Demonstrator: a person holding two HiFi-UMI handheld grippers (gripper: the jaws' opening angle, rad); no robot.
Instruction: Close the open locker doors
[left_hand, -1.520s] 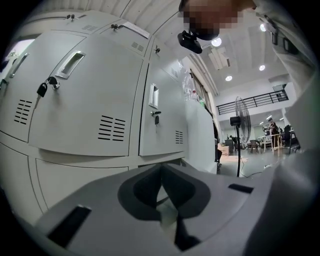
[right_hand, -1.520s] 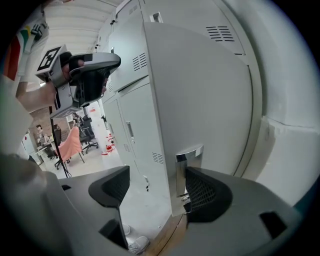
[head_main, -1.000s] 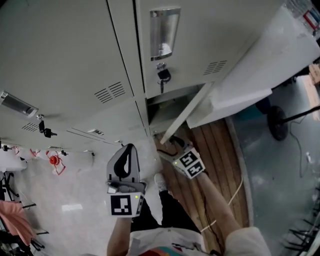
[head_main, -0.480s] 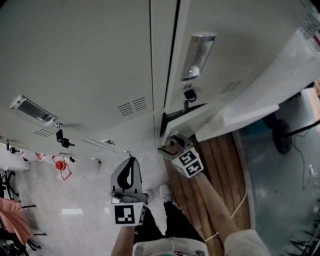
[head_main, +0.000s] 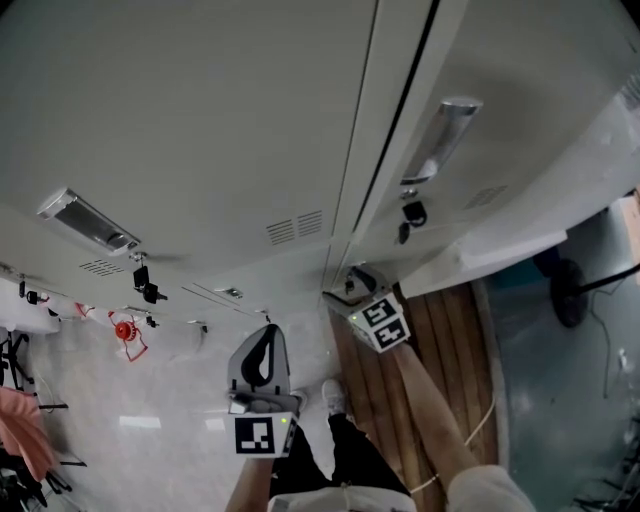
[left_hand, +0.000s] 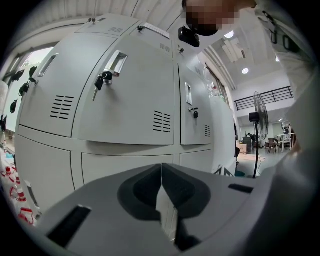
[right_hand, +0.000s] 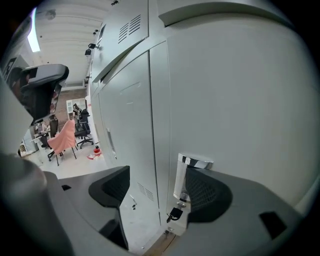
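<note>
1. Change: one second ago the lower locker door (right_hand: 235, 110) stood swung out, its compartment open beside the right gripper (head_main: 348, 287). Half a second ago only a narrow gap was left. Now the head view shows no gap, and in the right gripper view the door face sits flush with its frame
2. Right gripper: jaws spread wide, nothing held. It sits low against the locker bank (head_main: 200, 130), facing that door. The door's handle (right_hand: 192, 167) and key (right_hand: 175, 214) show between the jaws, just beyond them; contact not confirmed
3. Left gripper (head_main: 264, 335): jaws pressed together, nothing between them, held clear of the lockers
4. Judgement: this door is shut or one last push short of it
5. Not resolved: whether the latch has caught; no view shows it
6. Pale panel (head_main: 575, 180) at the head view's right edge is cut off by the frame; cannot tell whether it is another open door
7. Left gripper view: bottom row of doors is partly masked by the gripper body
</note>
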